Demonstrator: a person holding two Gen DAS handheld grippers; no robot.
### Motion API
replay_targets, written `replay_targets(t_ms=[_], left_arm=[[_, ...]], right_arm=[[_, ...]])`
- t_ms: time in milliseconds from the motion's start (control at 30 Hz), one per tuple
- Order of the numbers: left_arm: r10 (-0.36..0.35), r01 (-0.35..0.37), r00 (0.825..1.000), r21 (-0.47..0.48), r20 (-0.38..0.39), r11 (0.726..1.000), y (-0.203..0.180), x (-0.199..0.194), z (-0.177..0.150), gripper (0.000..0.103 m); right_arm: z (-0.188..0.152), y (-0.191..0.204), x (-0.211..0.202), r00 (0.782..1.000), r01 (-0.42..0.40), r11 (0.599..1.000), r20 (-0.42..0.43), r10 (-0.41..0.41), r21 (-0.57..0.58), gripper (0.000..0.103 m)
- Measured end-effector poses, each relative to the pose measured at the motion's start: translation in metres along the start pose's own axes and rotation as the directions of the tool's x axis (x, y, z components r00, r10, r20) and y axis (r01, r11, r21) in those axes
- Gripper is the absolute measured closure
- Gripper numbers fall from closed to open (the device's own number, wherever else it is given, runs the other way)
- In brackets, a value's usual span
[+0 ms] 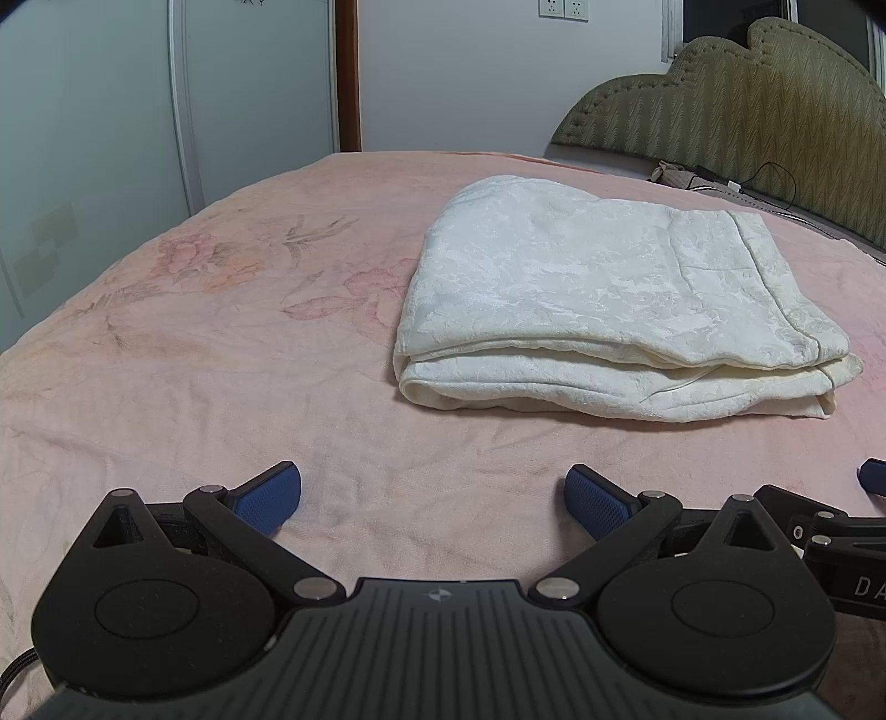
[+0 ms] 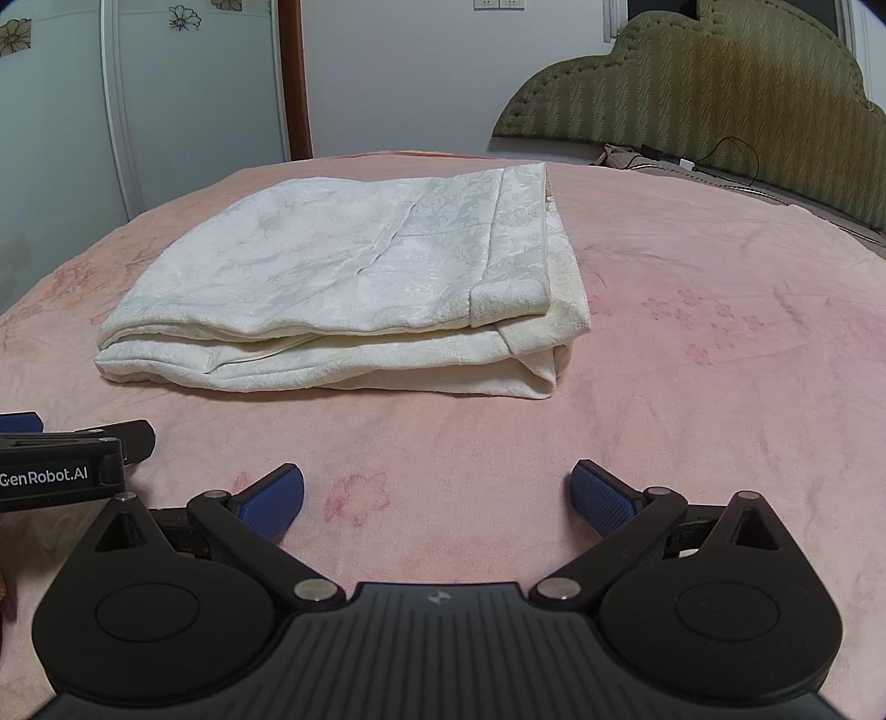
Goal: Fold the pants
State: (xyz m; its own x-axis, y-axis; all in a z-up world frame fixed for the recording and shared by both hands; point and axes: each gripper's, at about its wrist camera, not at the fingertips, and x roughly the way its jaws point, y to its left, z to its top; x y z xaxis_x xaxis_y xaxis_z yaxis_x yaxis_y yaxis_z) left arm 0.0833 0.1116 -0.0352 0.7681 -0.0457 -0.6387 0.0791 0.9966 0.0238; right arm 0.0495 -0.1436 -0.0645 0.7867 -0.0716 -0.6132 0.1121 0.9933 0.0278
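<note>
nearest the cameras, the left tool (image 1: 433,498) hangs low over the bed (image 1: 194,360) with its blue-padded fingers (image 1: 268,495) spread wide, nothing between them. the right tool (image 2: 437,495) sits just beside it at the same height, likewise spread and empty; each tool's edge shows in the other's view. both are short of the pants (image 2: 343,277) and not touching them. the pants, cream with a woven pattern, lie folded into a compact layered stack on the pink floral bed cover, ahead of the tools near the bed's middle, with the stacked edges facing the cameras. beyond them, an olive padded headboard (image 2: 720,99) with a dark cable (image 2: 736,160) at its base, a pale wardrobe (image 1: 111,111) and wall sockets (image 1: 565,8).
</note>
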Motion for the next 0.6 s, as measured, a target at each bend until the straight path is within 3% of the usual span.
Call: replay_targets(t_ms=[600], left_arm=[[-0.004, 0.004, 1.0, -0.002, 0.002, 1.0, 0.0009, -0.0005, -0.0002, 0.0]], right_arm=[[0.0001, -0.0001, 0.0003, 1.0, 0.0, 1.0, 0.0, 0.0, 0.0, 0.0]])
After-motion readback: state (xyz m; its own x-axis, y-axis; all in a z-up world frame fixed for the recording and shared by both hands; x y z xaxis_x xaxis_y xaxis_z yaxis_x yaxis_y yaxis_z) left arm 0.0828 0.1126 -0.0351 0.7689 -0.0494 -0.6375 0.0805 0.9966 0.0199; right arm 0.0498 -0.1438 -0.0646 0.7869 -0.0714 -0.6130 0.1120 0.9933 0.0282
